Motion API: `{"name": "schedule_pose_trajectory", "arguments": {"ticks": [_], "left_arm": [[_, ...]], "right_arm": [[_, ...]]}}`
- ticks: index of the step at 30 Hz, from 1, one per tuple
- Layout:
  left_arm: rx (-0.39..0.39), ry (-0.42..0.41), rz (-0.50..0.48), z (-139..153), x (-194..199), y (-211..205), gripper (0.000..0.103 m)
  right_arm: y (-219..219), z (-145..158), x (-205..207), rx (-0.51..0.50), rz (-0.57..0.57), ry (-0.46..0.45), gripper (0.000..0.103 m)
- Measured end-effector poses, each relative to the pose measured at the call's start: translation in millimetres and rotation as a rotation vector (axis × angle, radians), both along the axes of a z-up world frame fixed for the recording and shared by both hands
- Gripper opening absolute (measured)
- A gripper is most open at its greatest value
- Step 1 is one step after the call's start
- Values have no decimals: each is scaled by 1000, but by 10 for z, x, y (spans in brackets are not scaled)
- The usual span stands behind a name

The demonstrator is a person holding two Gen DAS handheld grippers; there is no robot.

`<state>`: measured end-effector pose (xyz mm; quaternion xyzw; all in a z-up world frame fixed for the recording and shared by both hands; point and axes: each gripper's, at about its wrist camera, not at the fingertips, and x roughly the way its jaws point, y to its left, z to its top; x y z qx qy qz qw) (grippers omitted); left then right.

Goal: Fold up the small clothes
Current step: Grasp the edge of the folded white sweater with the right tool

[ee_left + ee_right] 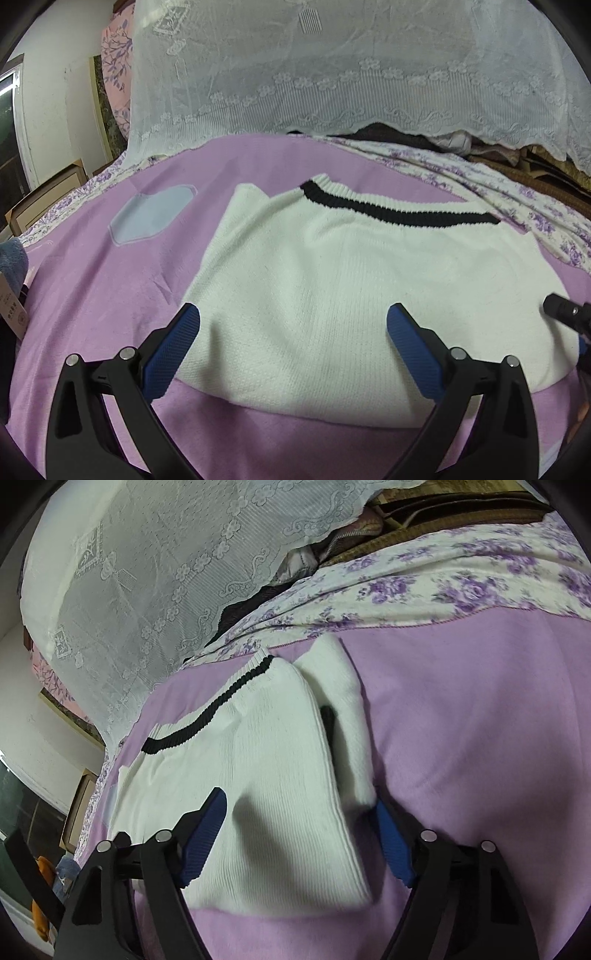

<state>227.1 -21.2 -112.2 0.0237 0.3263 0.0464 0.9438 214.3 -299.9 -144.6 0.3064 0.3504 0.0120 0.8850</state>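
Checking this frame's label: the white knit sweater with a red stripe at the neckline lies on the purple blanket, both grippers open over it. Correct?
Not quite: the stripe on the white sweater is black, as the left wrist view shows. The sweater does lie on the purple blanket, with left gripper and right gripper open.

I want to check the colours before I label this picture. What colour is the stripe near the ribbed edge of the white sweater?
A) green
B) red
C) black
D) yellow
C: the white sweater lies on the purple blanket, and the stripe along its ribbed edge is black in both wrist views.
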Motion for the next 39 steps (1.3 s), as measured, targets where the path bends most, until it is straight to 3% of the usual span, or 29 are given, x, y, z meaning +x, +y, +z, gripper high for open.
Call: {"name": "schedule_pose_trajectory", "arguments": {"ticks": [5, 8, 18, 24, 27, 29, 33, 35, 39], "left_arm": [[15, 63, -5, -124, 111, -38, 99], [27, 61, -4, -135, 99, -57, 99], [35, 64, -7, -145, 116, -72, 99], [35, 63, -8, -143, 115, -70, 99], [35, 63, -9, -142, 114, -68, 99], [36, 62, -10, -138, 114, -71, 99], [39, 61, -11, -133, 111, -79, 99], [36, 61, -11, -131, 111, -77, 99], [30, 53, -9, -103, 70, -56, 98]], "right_arm": [[-37, -19, -6, 21, -4, -13, 70], [-42, -21, -29, 22, -6, -15, 67], [35, -25, 21, -28, 8, 3, 68], [12, -23, -19, 25, 32, -34, 45], [5, -14, -28, 41, 39, -37, 44], [-18, -65, 11, 72, 51, -18, 52], [29, -68, 36, 49, 55, -12, 53], [27, -55, 7, 49, 47, -29, 44], [24, -6, -48, 53, 46, -61, 38]]}}
